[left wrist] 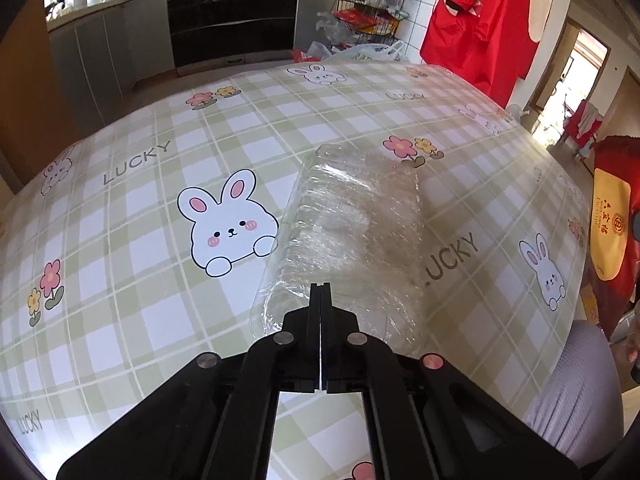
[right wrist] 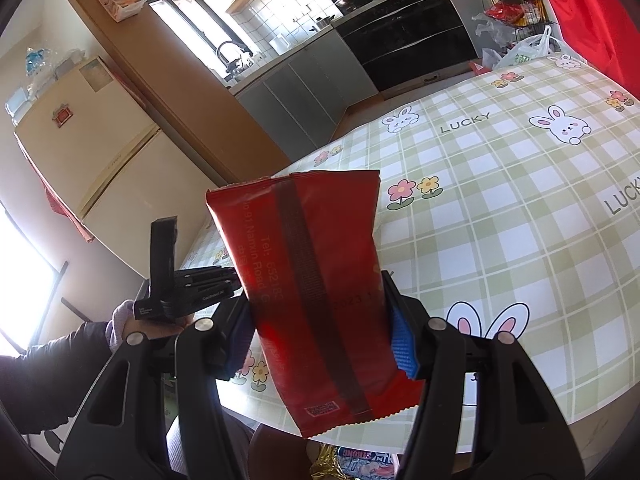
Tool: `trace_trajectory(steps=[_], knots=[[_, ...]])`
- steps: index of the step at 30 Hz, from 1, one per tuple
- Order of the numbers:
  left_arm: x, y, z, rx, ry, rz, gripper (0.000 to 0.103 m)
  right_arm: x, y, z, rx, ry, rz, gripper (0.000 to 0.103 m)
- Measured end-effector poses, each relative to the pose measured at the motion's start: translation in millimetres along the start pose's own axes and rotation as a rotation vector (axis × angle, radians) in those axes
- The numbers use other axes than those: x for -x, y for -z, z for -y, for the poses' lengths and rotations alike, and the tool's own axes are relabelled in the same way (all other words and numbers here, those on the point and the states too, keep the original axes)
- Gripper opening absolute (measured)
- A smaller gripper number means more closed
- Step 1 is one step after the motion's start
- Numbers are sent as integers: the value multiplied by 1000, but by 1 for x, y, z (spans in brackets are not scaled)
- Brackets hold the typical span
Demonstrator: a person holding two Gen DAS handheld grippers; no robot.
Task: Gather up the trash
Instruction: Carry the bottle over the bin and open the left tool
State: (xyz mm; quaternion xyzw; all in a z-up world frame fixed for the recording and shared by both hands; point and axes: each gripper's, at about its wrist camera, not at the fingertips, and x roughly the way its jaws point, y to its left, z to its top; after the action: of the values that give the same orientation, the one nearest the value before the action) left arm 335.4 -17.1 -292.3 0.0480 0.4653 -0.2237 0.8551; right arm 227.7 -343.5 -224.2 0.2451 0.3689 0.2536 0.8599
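Observation:
A crushed clear plastic bottle (left wrist: 344, 236) lies on the checked rabbit tablecloth (left wrist: 140, 208). My left gripper (left wrist: 320, 286) is shut, its tips over the bottle's near end; whether it pinches the plastic I cannot tell. My right gripper (right wrist: 316, 292) is shut on a red snack wrapper (right wrist: 312, 280) and holds it upright above the table's near edge (right wrist: 520, 432). The left gripper shows from the side in the right wrist view (right wrist: 188, 284), to the left of the wrapper.
Kitchen cabinets and a black oven (left wrist: 232, 16) stand behind the table. A wire rack (left wrist: 372, 4) with bags and a red apron (left wrist: 484, 20) are at the back right. A fridge (right wrist: 80, 152) stands left. Colourful wrappers (right wrist: 352, 460) lie below the table edge.

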Motion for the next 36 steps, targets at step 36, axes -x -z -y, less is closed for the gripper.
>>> trace_trajectory(steps=[36], knots=[[289,131,172,-65,173,320,0,191,33,-116,140,-43,249,58]])
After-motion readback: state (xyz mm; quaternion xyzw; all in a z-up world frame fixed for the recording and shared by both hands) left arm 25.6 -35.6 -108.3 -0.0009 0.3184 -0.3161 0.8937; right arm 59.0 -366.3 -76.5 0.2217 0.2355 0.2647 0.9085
